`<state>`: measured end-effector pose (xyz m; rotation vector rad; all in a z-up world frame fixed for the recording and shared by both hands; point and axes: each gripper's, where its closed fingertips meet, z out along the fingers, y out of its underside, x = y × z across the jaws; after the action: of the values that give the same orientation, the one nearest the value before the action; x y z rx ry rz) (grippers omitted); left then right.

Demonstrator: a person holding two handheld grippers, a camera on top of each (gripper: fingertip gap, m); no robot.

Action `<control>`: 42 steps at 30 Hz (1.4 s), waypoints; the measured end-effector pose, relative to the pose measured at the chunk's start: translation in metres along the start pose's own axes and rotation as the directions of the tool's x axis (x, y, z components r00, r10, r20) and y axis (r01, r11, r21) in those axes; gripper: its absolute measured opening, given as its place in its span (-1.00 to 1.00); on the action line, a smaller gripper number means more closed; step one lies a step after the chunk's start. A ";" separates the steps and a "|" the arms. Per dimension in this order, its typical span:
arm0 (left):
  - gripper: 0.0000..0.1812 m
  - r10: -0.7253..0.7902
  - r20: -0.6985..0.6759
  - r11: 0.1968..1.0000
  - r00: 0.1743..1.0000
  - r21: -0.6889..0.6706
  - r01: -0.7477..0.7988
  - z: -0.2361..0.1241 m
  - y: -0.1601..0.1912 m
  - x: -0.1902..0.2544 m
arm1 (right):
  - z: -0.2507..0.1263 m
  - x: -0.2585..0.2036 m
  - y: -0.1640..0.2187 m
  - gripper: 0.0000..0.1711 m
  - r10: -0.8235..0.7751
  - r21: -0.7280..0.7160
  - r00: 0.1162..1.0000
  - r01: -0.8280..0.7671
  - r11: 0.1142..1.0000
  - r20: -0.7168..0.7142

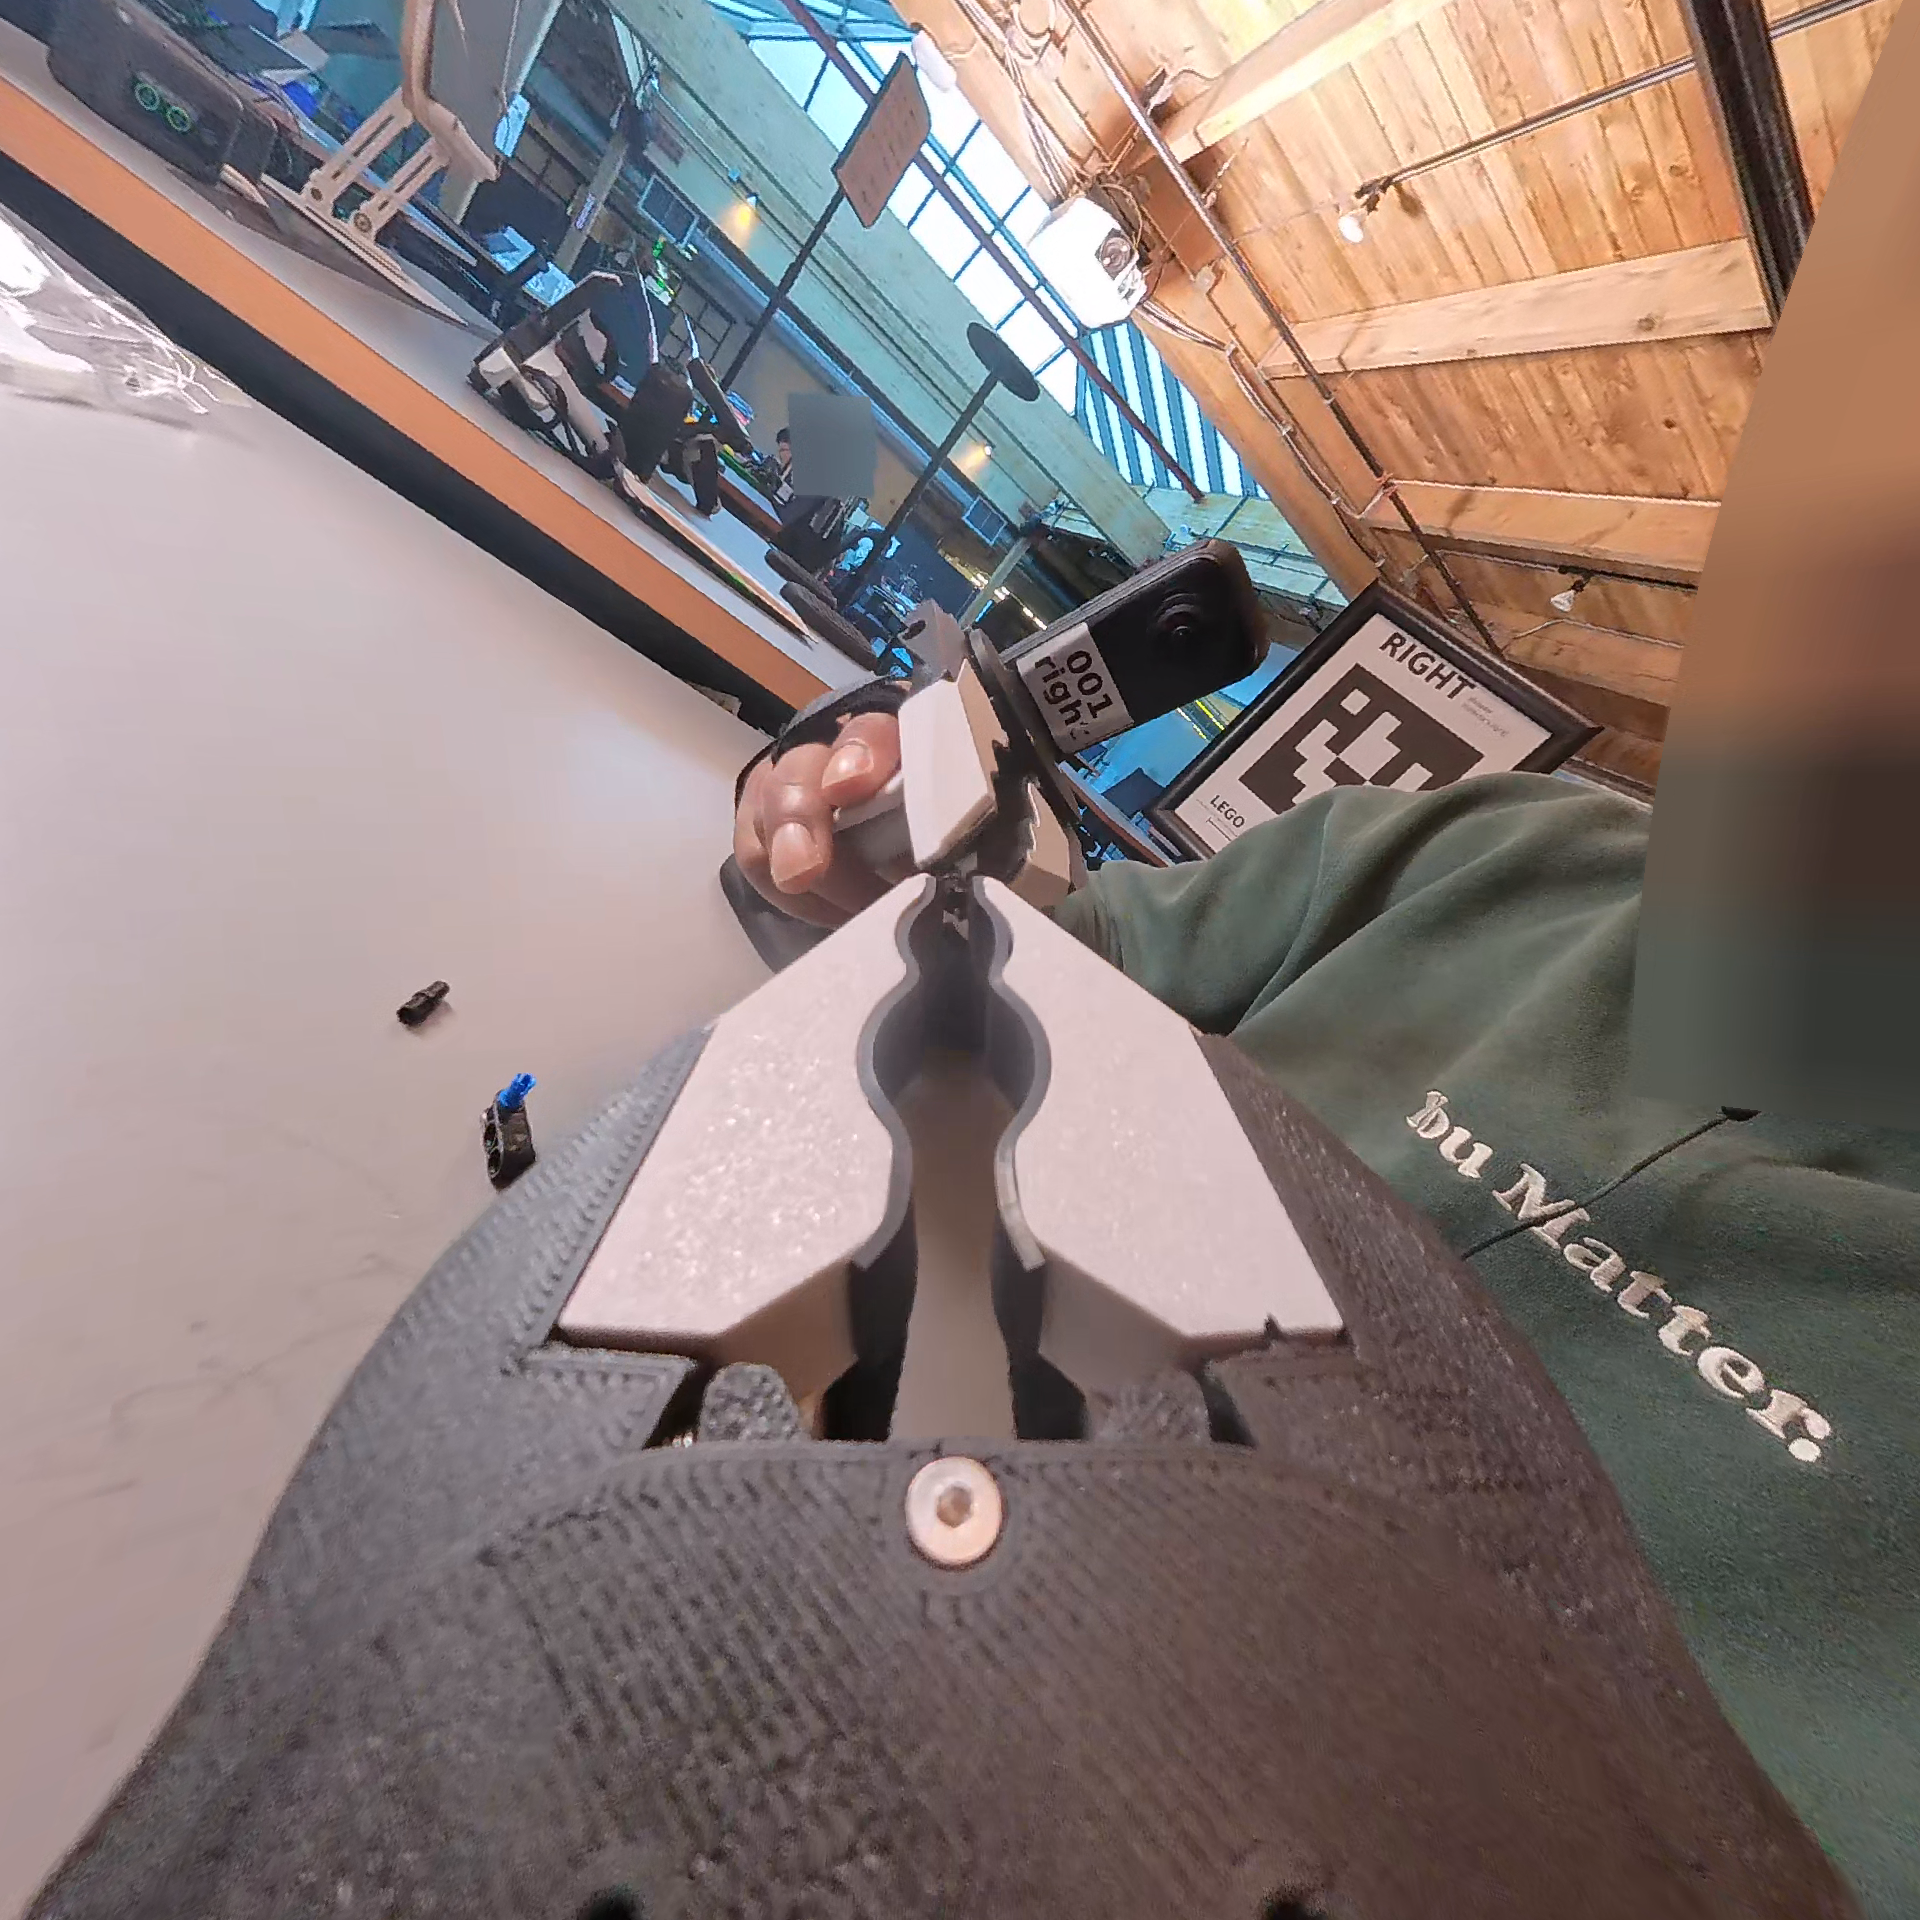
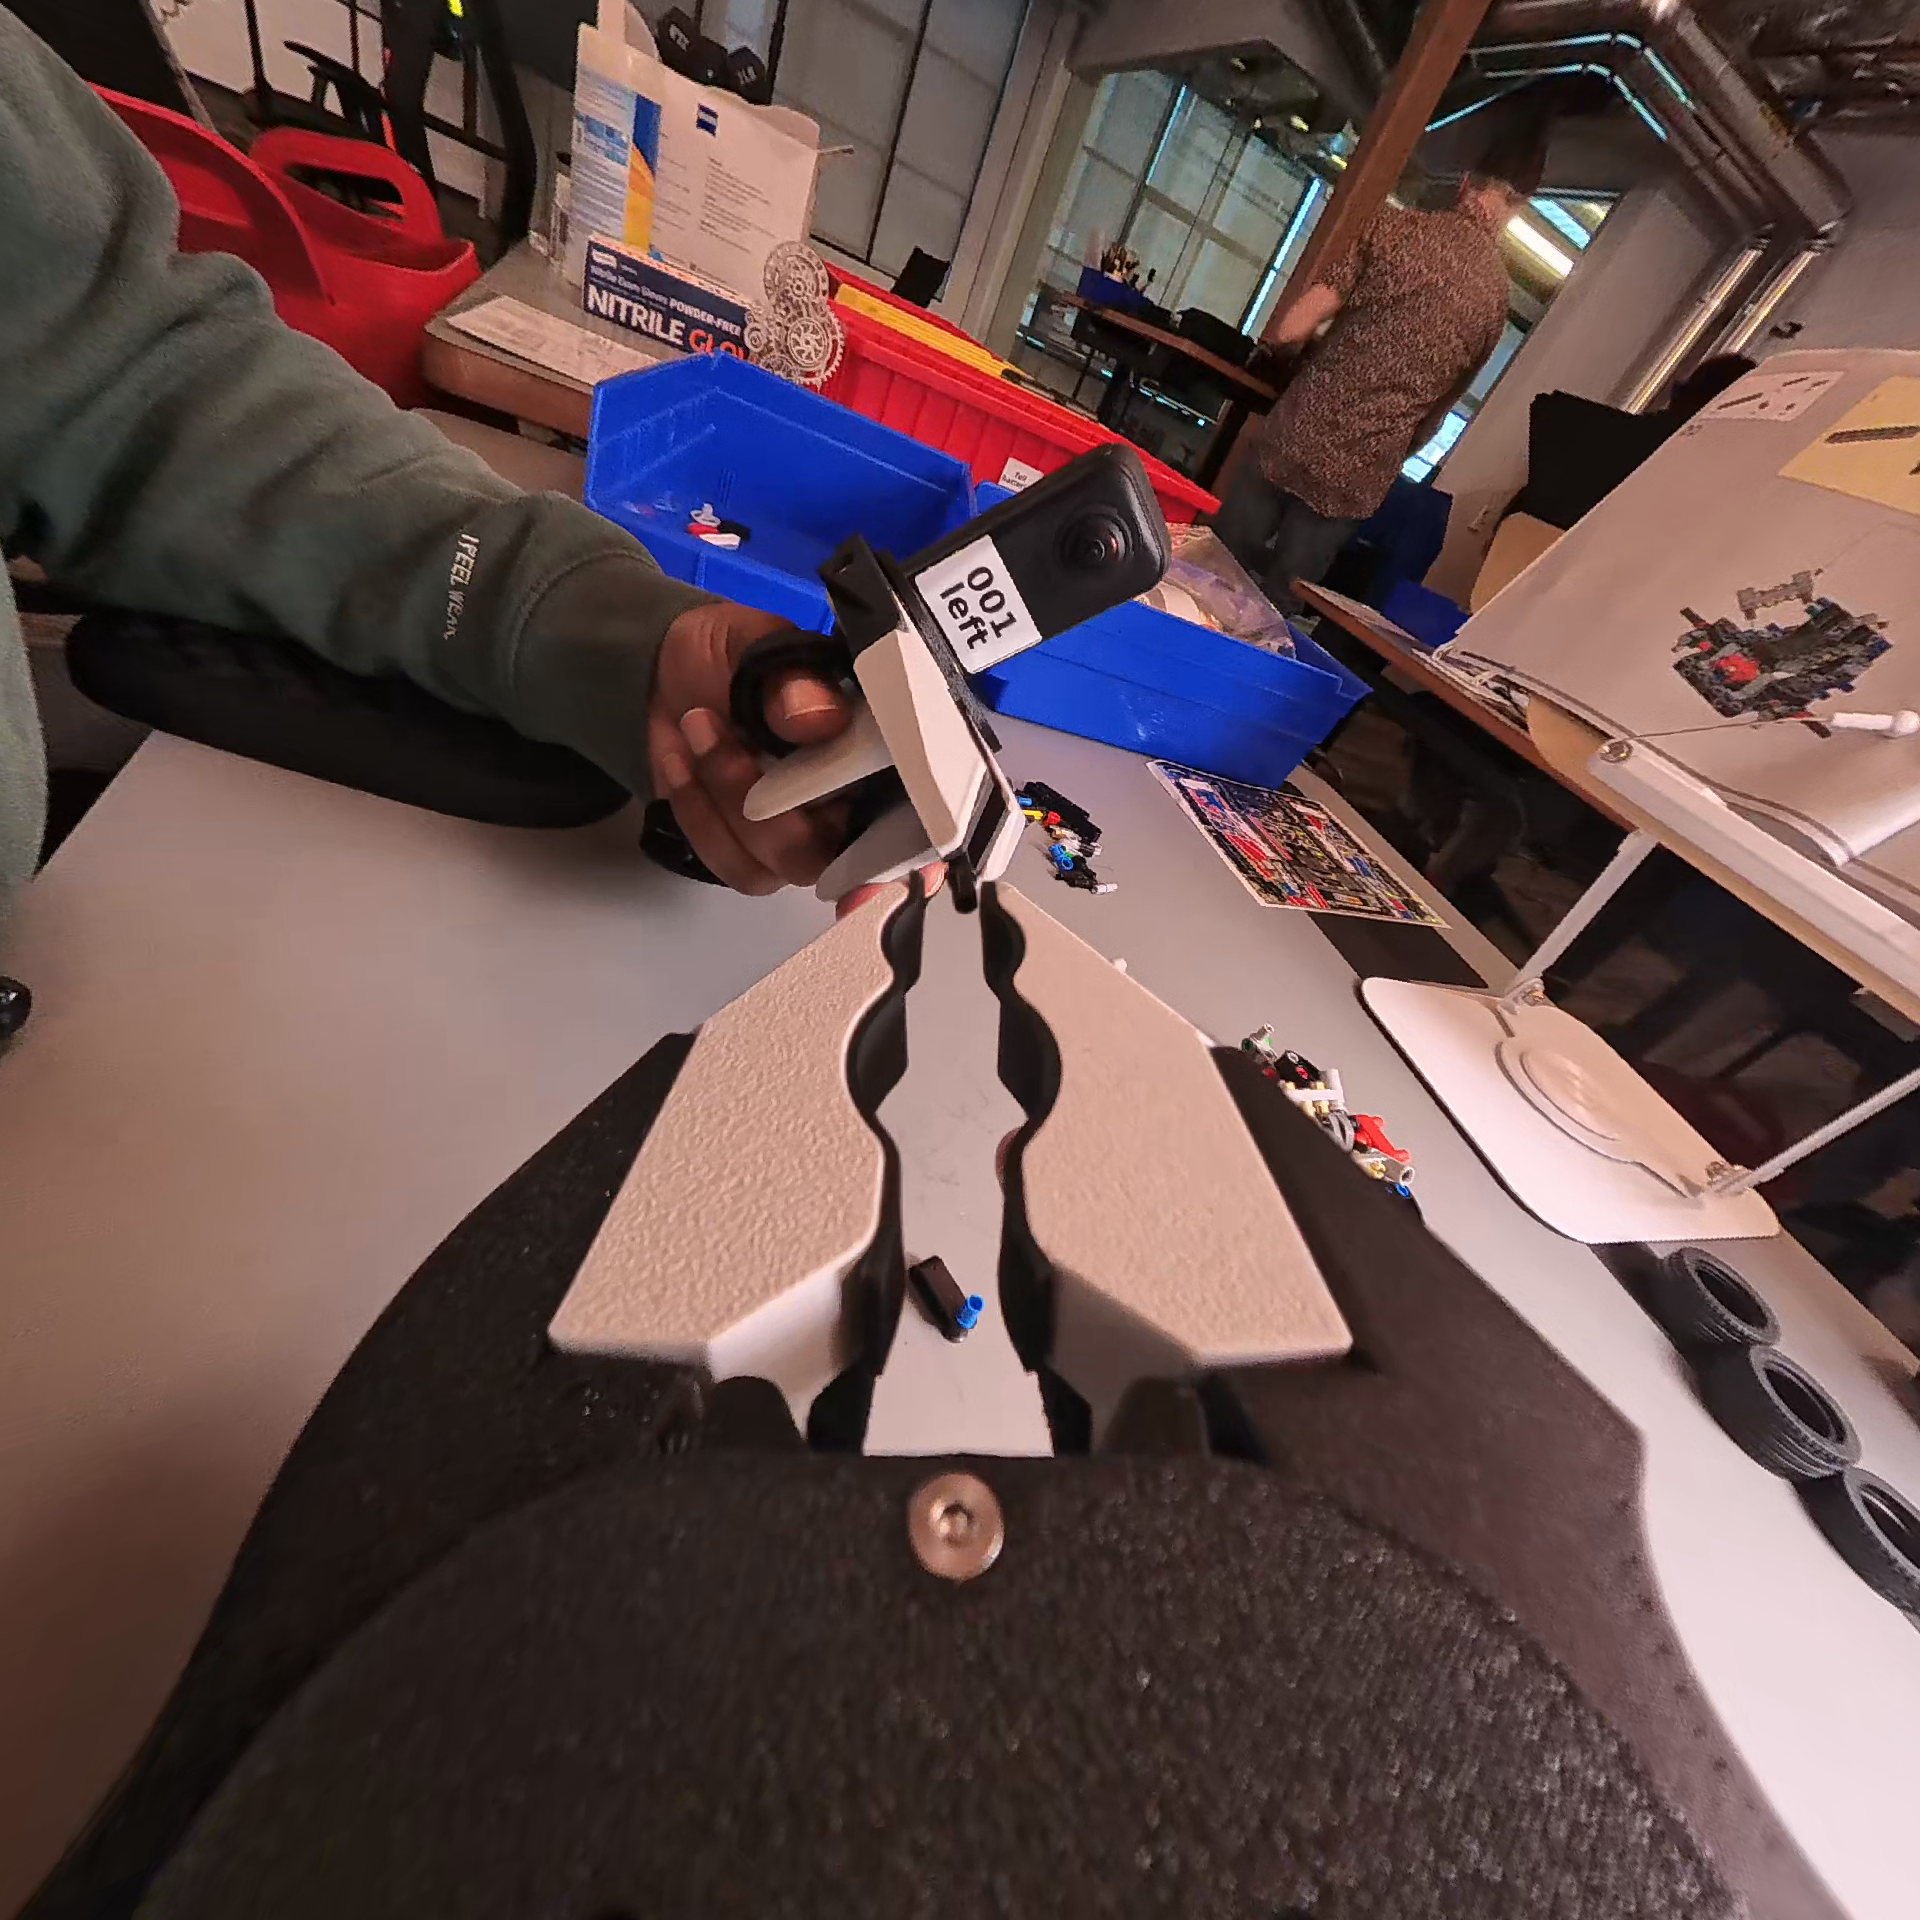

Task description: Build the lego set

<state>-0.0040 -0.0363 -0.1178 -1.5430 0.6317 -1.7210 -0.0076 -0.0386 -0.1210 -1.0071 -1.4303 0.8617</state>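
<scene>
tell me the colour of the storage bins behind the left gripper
Blue bins, with a red bin behind; the right wrist view shows them best.

From the right wrist view, the grey table (image 2: 312, 1039) lies bare from 7 to 10 o'clock, and only a small black-and-blue peg (image 2: 948, 1297) sits on it at 6 o'clock. Toward 12 o'clock the left gripper (image 2: 961, 894) stands tip to tip with the right gripper (image 2: 951, 904), blocking the way ahead. From 1 to 4 o'clock crowd blue bins (image 2: 790, 478), a printed sheet (image 2: 1288, 842), loose bricks (image 2: 1340, 1112), a white stand (image 2: 1538, 1122) and black tyres (image 2: 1777, 1403).
</scene>
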 end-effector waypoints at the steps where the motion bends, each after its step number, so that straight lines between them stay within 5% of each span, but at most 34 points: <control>1: -0.97 -0.001 -0.002 1.000 1.000 -0.001 0.001 0.000 0.000 0.000 | 0.000 0.000 0.000 -0.91 0.000 0.001 1.000 0.000 1.000 -0.001; 35: -0.87 0.069 0.121 0.998 0.990 -0.012 -0.068 -0.003 0.000 -0.016 | -0.012 0.014 0.008 -0.97 0.098 -0.034 0.995 -0.098 0.995 -0.003; 42: -0.81 0.203 0.258 0.975 0.945 -0.143 -0.170 -0.008 0.010 -0.039 | -0.038 0.041 0.004 -0.97 0.093 -0.027 0.991 -0.096 0.995 -0.094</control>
<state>-0.0091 -0.0129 -0.1506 -1.7053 0.7228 -1.3217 0.0301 -0.0009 -0.1056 -1.1318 -1.3295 0.8523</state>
